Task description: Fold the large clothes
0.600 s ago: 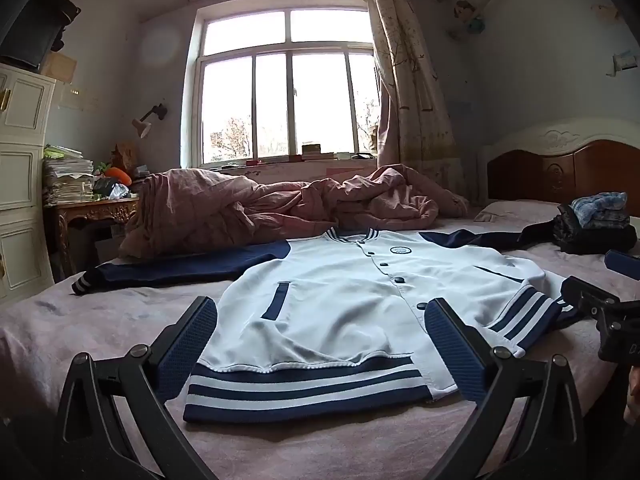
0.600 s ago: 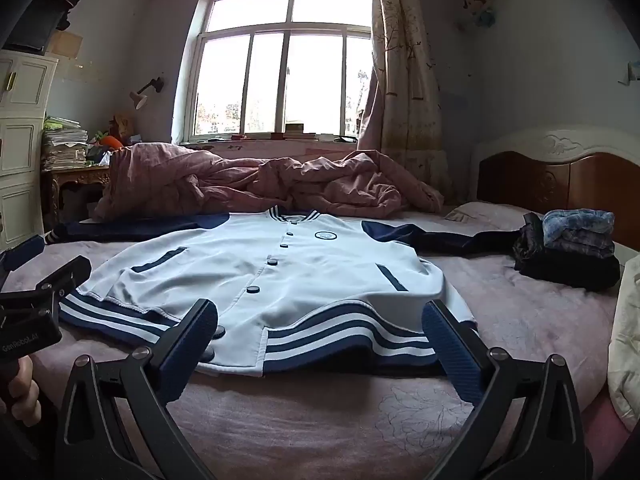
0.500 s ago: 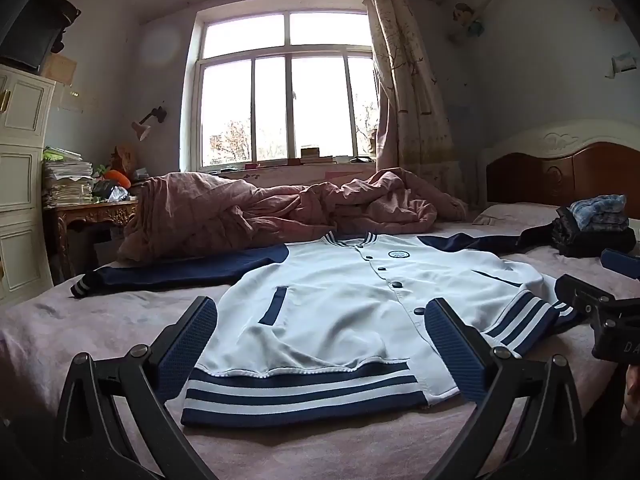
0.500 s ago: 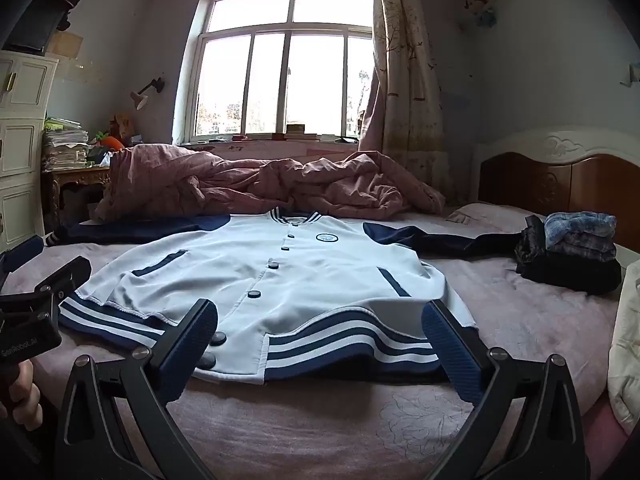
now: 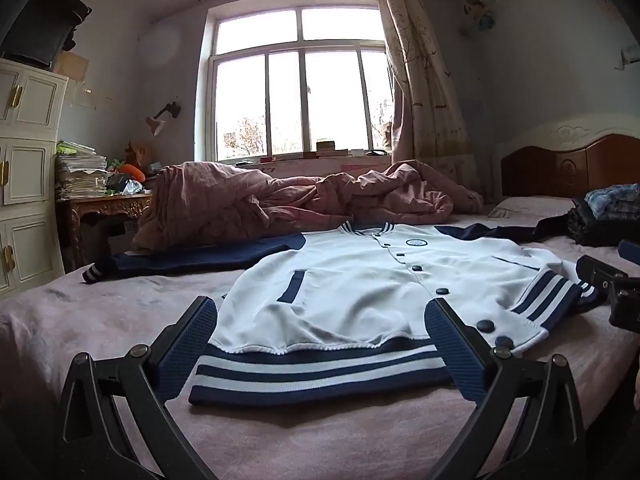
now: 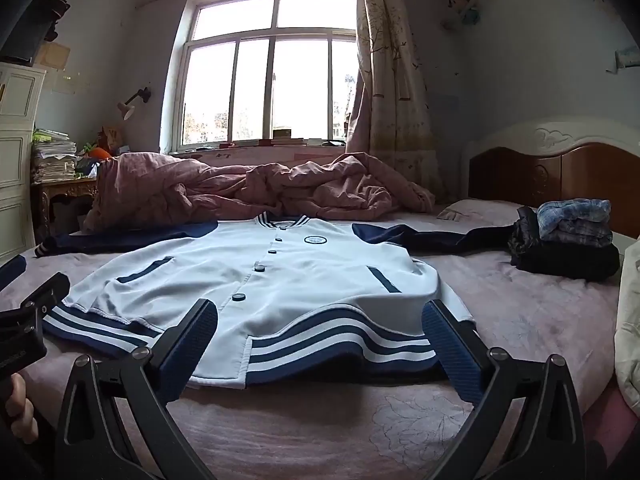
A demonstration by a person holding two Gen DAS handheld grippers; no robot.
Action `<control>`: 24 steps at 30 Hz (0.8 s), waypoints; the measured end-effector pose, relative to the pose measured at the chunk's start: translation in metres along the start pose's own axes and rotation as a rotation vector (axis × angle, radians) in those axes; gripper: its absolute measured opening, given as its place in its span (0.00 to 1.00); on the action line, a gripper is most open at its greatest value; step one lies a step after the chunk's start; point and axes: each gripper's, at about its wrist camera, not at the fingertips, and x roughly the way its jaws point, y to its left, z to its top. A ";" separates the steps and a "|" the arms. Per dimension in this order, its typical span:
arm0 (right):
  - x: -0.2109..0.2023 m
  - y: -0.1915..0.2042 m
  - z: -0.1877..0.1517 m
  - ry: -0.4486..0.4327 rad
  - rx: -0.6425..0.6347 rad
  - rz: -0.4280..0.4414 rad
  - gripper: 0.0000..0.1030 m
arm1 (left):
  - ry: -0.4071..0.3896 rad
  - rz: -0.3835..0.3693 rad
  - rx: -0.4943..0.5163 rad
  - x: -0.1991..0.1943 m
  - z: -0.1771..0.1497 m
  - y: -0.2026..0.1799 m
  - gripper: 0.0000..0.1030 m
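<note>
A white varsity jacket (image 5: pixel 360 292) with navy sleeves and a navy-and-white striped hem lies flat, front up and buttoned, on the pink bed (image 5: pixel 80 320), its sleeves spread out to both sides. The left tongs (image 5: pixel 320 340) hover low at the hem, spread wide, gripping nothing. The right tongs (image 6: pixel 320 340) hang over the hem's other half, likewise spread and empty. A crumpled pink quilt (image 6: pixel 240 192) sits beyond the collar, and a pile of folded clothes (image 6: pixel 568 240) rests near the wooden headboard (image 6: pixel 560 176)
</note>
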 end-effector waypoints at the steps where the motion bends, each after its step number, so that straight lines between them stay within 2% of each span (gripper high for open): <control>1: 0.001 -0.001 -0.002 0.005 -0.001 -0.002 1.00 | 0.010 -0.003 -0.005 0.001 -0.003 0.001 1.00; 5: 0.004 -0.006 -0.009 0.021 0.036 0.015 1.00 | 0.040 0.002 -0.064 0.008 -0.007 0.007 1.00; 14: 0.005 -0.006 -0.018 0.031 0.022 0.000 1.00 | 0.045 0.011 -0.069 0.008 -0.009 0.015 1.00; 20: 0.005 -0.004 -0.017 0.024 0.021 0.006 1.00 | 0.021 0.008 -0.071 0.004 -0.009 0.015 1.00; 24: 0.008 -0.003 -0.020 0.045 0.029 0.049 1.00 | 0.020 0.013 -0.064 0.004 -0.010 0.015 1.00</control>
